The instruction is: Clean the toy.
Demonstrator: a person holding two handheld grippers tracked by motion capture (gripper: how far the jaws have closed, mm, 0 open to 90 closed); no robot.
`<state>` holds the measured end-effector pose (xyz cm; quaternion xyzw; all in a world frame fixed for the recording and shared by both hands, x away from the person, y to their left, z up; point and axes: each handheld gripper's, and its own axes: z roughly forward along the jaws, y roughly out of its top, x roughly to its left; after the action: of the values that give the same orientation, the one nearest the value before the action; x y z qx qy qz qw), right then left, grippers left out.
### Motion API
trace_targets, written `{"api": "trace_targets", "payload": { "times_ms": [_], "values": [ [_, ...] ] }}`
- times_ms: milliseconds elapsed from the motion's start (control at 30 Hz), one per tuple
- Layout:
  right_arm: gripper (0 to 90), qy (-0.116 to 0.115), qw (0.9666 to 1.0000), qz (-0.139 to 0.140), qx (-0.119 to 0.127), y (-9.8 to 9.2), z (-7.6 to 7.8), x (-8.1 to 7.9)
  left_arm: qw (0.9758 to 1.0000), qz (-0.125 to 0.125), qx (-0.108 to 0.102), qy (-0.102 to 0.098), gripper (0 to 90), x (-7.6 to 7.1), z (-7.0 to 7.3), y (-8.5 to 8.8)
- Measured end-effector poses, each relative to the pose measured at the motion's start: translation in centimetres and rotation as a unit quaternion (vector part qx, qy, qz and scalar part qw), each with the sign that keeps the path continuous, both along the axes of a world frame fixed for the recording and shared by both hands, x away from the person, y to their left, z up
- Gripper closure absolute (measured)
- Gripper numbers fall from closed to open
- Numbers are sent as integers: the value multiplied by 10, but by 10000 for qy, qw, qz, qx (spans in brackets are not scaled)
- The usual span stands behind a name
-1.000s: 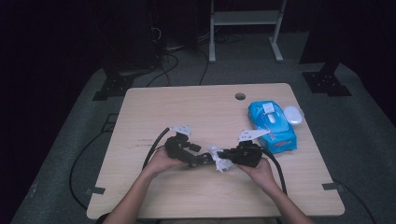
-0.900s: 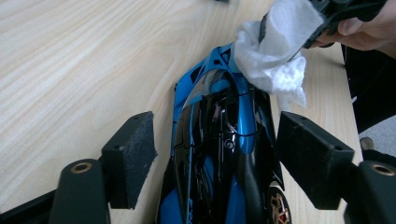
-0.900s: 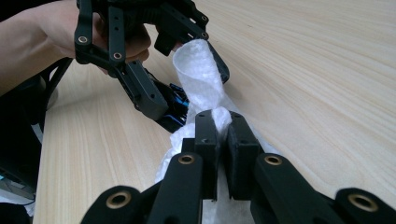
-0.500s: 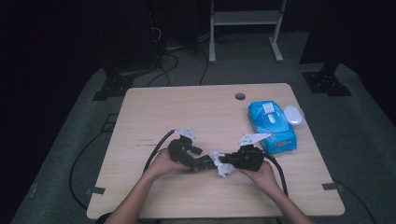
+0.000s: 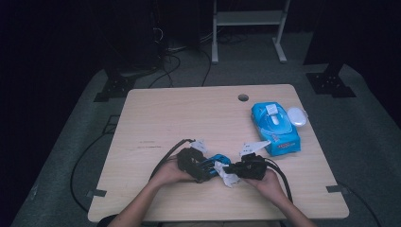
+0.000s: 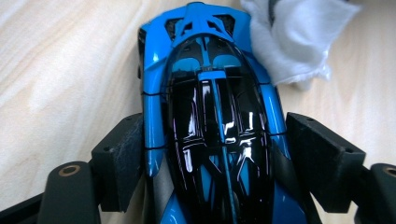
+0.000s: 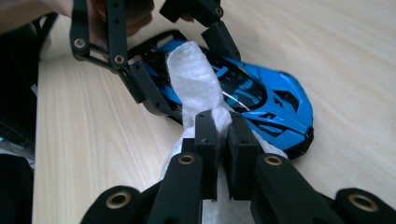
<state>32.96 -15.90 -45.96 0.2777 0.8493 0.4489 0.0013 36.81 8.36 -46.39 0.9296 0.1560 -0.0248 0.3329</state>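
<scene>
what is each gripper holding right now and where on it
The left gripper clamps the blue toy car across its sides, at mid-body. The right gripper pinches a white wipe near its middle; its free end stands over the car.

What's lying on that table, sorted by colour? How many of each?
Blue: 2, the toy car and the wipes pack.
White: 2, the wipe and the oval lid beside the pack.
Black: 2, the left gripper and the right gripper.
Total: 6.
</scene>
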Motion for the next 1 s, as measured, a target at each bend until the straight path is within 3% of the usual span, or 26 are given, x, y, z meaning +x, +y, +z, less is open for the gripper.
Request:
{"api": "trace_targets", "payload": {
  "times_ms": [67, 133, 300, 367, 467, 600, 700, 833, 1000],
  "values": [
    [838, 61, 10000, 23, -57, 0, -3, 0, 9997, -3, 61, -230, 226, -5, -1, -1],
    [836, 78, 10000, 27, -47, 1, -4, -1, 9995, -5, 103, -315, 222, -8, -1, 0],
    [834, -103, 9999, -19, -7, 4, 4, -2, 9984, 79, -31, -550, 181, -17, 5, 17],
    [833, -100, 9999, -82, -5, 4, 4, 1, 9982, 184, -125, -556, 168, -20, 4, 22],
    [834, -48, 9999, -162, -9, 5, 1, 5, 9982, 226, -95, -542, 140, -19, 1, 22],
    [833, -15, 9996, -252, 82, 6, 1, 7, 9974, 210, 139, -670, 121, -18, -1, 12],
    [833, -121, 9998, -119, 40, 17, 3, 3, 9965, 159, 141, -810, 127, -23, -1, 14],
    [833, -202, 9998, 60, -74, 36, 4, 3, 9972, 263, -16, -695, 219, -30, -1, 25],
    [834, -234, 9994, 261, 56, 56, 4, 0, 9970, 275, -129, -718, 228, -30, -3, 27]
  ]
}}
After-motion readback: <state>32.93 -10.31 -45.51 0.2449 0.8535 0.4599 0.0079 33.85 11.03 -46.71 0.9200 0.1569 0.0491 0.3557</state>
